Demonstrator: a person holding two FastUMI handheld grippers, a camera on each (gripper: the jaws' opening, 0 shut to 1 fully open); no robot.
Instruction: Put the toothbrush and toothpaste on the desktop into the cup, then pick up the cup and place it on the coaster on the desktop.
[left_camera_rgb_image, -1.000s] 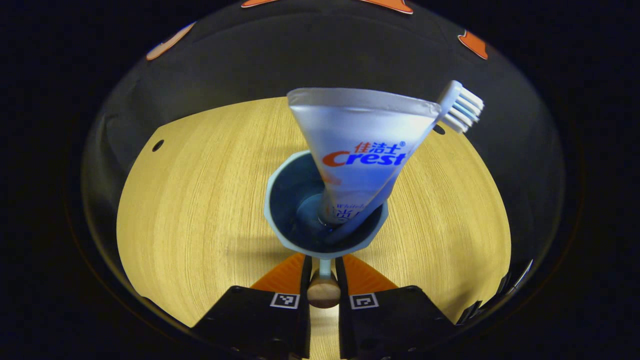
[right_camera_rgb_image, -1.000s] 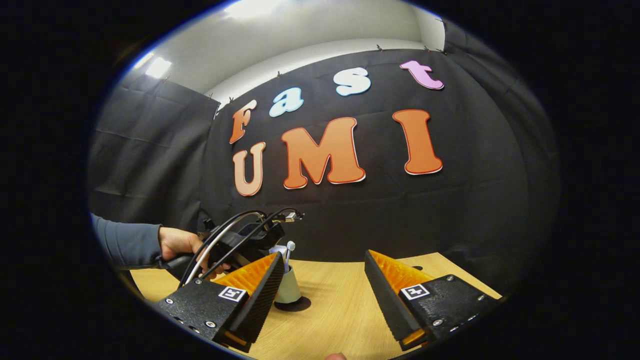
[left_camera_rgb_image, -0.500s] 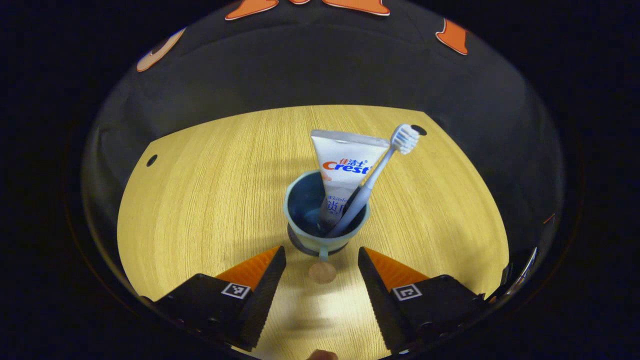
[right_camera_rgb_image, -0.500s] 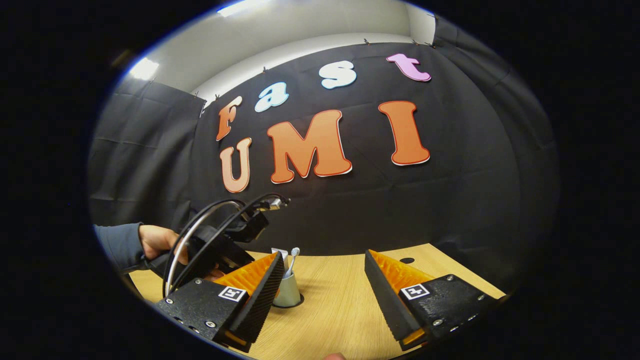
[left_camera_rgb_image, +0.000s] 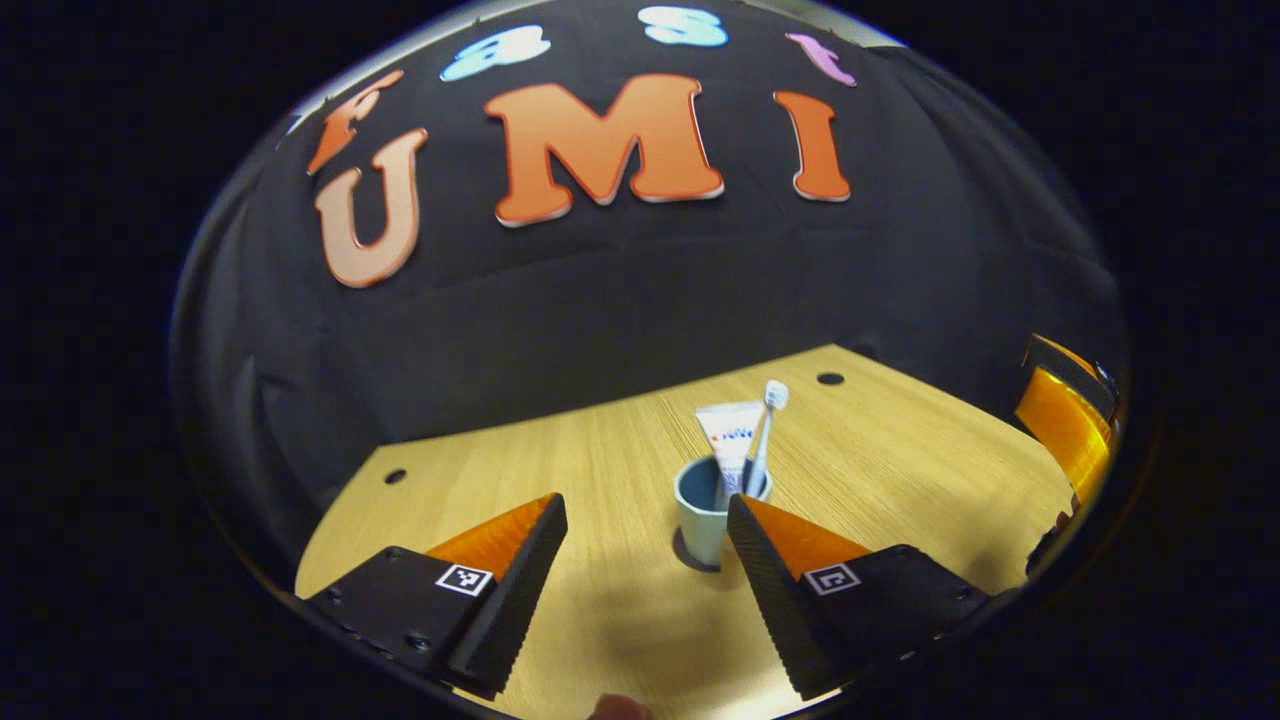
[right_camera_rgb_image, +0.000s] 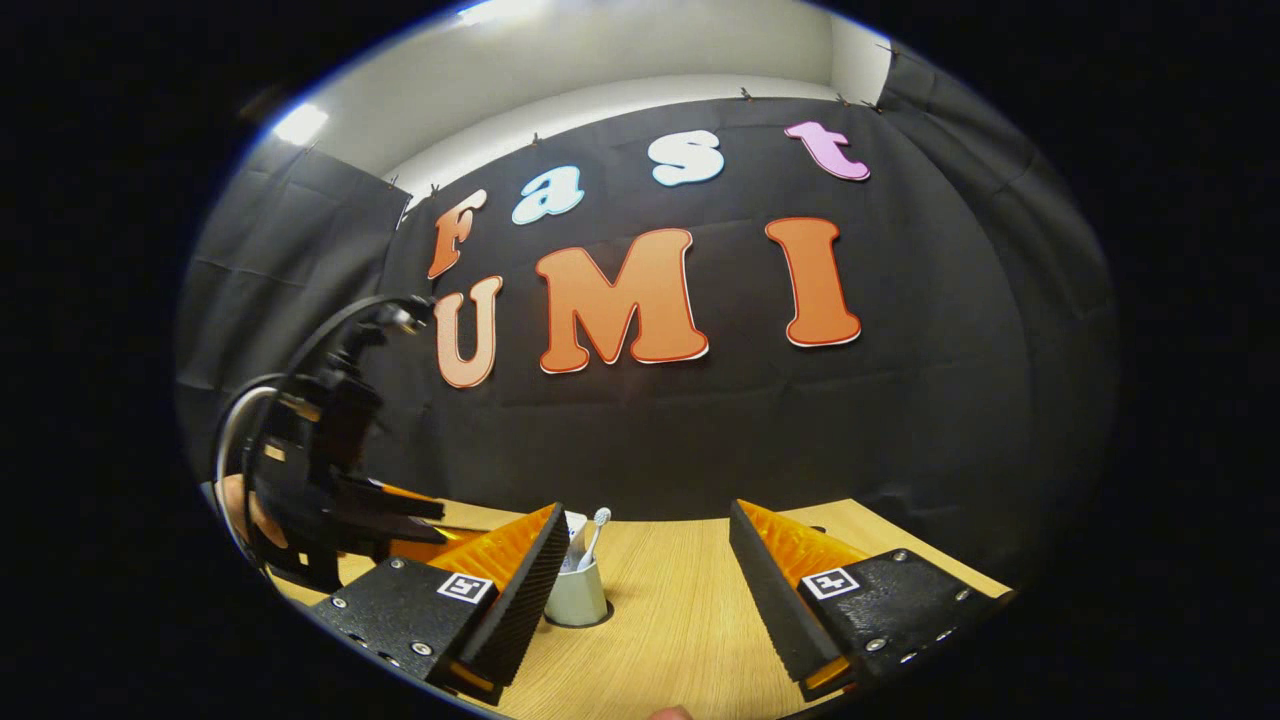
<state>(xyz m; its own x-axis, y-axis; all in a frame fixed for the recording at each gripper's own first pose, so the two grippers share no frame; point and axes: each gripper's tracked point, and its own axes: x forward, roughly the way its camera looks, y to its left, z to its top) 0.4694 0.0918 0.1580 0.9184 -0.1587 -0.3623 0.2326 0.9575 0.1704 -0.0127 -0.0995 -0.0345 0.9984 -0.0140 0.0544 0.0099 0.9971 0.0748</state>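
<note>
The pale blue cup (left_camera_rgb_image: 712, 512) is being seen upright on a dark coaster (right_camera_rgb_image: 580, 619) on the wooden tabletop (left_camera_rgb_image: 900, 470), with the toothpaste tube (left_camera_rgb_image: 730, 440) and the toothbrush (left_camera_rgb_image: 765, 425) leaning inside it. The left gripper (left_camera_rgb_image: 645, 560) is being held with its jaws spread and empty, the cup just ahead of them. The right gripper (right_camera_rgb_image: 645, 570) is likewise being held spread and empty, near the cup. Little is judged to be left undone. A tip-over is being risked: the tall, leaning contents make the cup top-heavy, and a careless sweep of either gripper could knock it off the coaster.
</note>
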